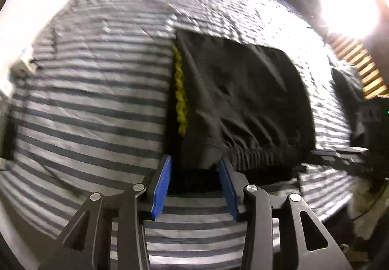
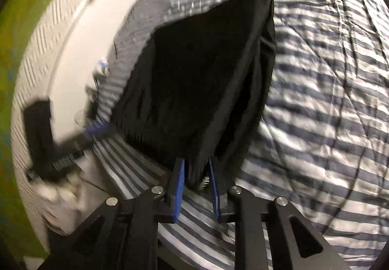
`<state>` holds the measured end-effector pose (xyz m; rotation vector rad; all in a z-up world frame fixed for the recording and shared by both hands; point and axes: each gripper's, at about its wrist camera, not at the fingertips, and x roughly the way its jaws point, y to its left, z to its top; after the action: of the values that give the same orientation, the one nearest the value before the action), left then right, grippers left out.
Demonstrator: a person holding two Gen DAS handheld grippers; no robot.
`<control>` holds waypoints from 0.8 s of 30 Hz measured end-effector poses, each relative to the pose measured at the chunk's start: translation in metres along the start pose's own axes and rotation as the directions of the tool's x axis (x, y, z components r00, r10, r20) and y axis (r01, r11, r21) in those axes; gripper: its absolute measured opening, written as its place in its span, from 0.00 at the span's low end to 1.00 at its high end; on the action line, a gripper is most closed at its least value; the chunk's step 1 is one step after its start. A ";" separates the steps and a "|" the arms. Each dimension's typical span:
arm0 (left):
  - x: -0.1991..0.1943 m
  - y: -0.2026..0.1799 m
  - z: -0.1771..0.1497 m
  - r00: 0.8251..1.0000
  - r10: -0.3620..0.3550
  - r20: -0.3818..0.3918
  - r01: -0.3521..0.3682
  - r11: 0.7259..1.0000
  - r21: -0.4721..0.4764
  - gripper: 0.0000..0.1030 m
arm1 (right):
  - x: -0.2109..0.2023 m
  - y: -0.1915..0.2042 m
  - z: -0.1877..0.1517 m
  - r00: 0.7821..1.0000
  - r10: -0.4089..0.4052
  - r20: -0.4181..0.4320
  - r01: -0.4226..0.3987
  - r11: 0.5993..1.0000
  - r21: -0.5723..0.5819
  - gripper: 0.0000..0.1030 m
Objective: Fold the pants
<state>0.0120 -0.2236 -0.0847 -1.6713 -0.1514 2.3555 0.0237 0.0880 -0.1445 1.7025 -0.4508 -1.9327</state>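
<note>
The black pants (image 1: 243,90) are seen lying folded on the striped bed cover (image 1: 85,104), stretched away ahead of both pairs of fingers. At the left gripper (image 1: 194,165) the blue-padded fingers (image 1: 162,187) are held partly apart, and the near edge of the pants is seen reaching in between their tips; whether the pads actually press on the cloth cannot be told, as a gap is shown on each side lower down. A yellow-green stripe (image 1: 181,90) is seen running along the left edge of the pants, just beyond the left finger. Off to the right of these fingers the other gripper is caught dark and blurred, at the ribbed waistband (image 1: 262,155). At the right gripper (image 2: 195,167) the fingers (image 2: 178,187) are drawn close together, and a bunched corner of the pants (image 2: 194,75) is pinched between the blue pads, the cloth being pulled up from the striped cover (image 2: 328,99). To the left of these fingers the other gripper is glimpsed, smeared by motion, beside the white mattress edge (image 2: 48,51).
</note>
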 end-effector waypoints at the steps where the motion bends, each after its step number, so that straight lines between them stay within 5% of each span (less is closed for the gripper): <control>1: -0.007 0.001 0.001 1.000 -0.010 0.021 0.010 1.000 -0.005 0.42 | -0.003 0.000 -0.003 1.000 0.003 -0.003 -0.003 1.000 -0.016 0.19; 6: -0.029 -0.017 0.030 0.987 -0.045 0.156 0.042 0.999 0.019 0.41 | -0.047 0.001 0.002 0.988 0.006 0.157 0.007 0.997 -0.078 0.19; 9: -0.013 -0.033 0.049 0.982 -0.117 0.150 0.108 0.992 0.068 0.40 | -0.058 0.009 0.021 0.961 0.032 0.276 -0.002 0.994 -0.107 0.19; 11: 0.010 -0.035 0.056 0.990 -0.102 0.098 0.096 0.994 0.060 0.40 | -0.046 0.017 0.036 0.951 0.000 0.308 0.044 0.990 -0.134 0.19; 15: 0.055 -0.011 0.051 1.000 0.010 0.008 -0.010 1.000 0.006 0.39 | 0.000 0.006 0.050 0.975 -0.072 0.208 0.094 0.991 -0.097 0.19; 17: 0.069 0.003 0.042 0.999 -0.009 -0.054 0.008 1.000 -0.016 0.40 | 0.020 -0.009 0.048 0.985 -0.115 0.131 0.126 0.989 -0.081 0.19; 20: 0.053 0.012 0.045 0.999 -0.037 -0.007 0.037 0.999 -0.036 0.40 | 0.023 -0.022 0.044 0.991 -0.091 0.102 0.100 0.992 -0.078 0.18; 22: 0.040 0.018 0.059 0.997 -0.064 0.048 0.067 0.995 -0.074 0.49 | 0.004 -0.028 0.048 0.986 -0.036 0.163 0.046 0.997 -0.056 0.22; 24: 0.034 0.026 0.079 0.991 -0.086 0.103 0.098 0.987 -0.126 0.69 | -0.017 -0.037 0.059 0.963 -0.036 0.268 0.042 0.999 -0.016 0.47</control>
<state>-0.0764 -0.2355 -0.0948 -1.5695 -0.4004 2.4040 -0.0388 0.1229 -0.1425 1.4511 -0.4956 -2.1993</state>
